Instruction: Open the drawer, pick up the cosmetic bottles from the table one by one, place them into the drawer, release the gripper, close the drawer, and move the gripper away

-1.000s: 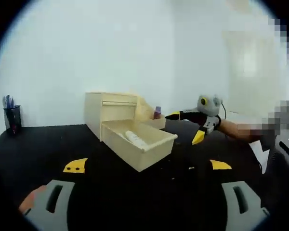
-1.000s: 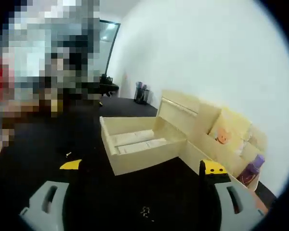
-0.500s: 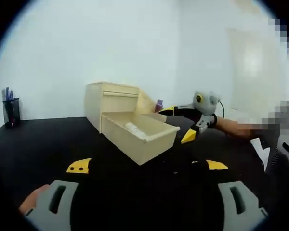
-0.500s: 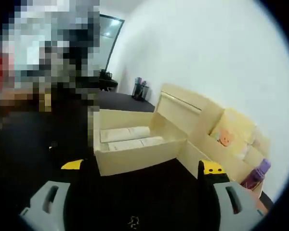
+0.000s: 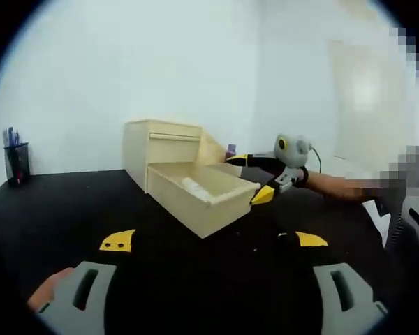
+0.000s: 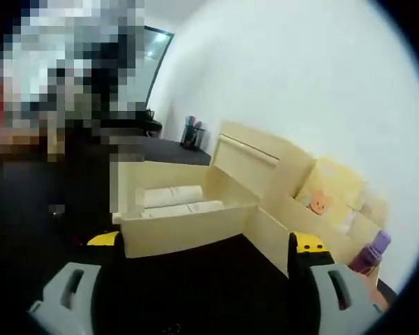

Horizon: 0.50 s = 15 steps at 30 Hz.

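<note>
A pale wooden cabinet [image 5: 160, 148] stands on the black table with its drawer [image 5: 204, 202] pulled out. A white cosmetic bottle [image 5: 194, 186] lies inside; in the right gripper view two white bottles [image 6: 173, 196] lie side by side in the drawer [image 6: 185, 227]. A purple bottle [image 5: 231, 149] [image 6: 372, 252] stands beside the wooden organizer. My right gripper [image 5: 250, 179] hovers open just right of the drawer's front corner. Its own view shows the right gripper [image 6: 204, 242] open and empty, facing the drawer front. My left gripper [image 5: 214, 241] is open, low over the table, well short of the drawer.
A black pen holder [image 5: 16, 165] [image 6: 190, 132] stands at the far end of the black table [image 5: 63, 209]. A pale wooden organizer [image 6: 335, 199] with an orange sticker adjoins the cabinet [image 6: 255, 160]. A person's forearm [image 5: 335, 185] reaches in behind the right gripper.
My right gripper has moved in toward the drawer front, which now looms larger in its view. The left gripper view shifted slightly a second ago and has since held nearly still.
</note>
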Motion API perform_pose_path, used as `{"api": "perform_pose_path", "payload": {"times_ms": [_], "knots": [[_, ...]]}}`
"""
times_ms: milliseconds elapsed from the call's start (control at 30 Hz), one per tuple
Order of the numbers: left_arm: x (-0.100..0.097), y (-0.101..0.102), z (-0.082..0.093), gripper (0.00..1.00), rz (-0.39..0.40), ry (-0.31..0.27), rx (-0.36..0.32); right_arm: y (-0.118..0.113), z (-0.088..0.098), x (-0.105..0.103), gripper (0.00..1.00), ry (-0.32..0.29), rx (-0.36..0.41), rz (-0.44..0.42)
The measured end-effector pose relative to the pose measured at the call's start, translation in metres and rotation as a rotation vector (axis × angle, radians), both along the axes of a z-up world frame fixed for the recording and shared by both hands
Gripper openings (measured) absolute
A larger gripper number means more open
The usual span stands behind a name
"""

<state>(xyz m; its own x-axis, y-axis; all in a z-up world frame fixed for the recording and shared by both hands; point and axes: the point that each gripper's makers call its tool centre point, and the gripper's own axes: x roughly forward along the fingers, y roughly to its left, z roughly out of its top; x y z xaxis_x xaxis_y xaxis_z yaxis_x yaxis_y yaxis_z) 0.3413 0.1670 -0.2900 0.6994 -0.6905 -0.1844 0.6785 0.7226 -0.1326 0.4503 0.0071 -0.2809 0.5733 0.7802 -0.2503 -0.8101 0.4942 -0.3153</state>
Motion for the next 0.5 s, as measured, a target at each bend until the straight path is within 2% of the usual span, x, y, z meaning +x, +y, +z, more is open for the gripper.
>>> {"api": "perform_pose_path", "payload": {"times_ms": [500], "knots": [[0.0,-0.001,-0.005,0.81,-0.005,0.008,0.017,0.003,0.006,0.022,0.88,-0.048,-0.008,-0.048]]}}
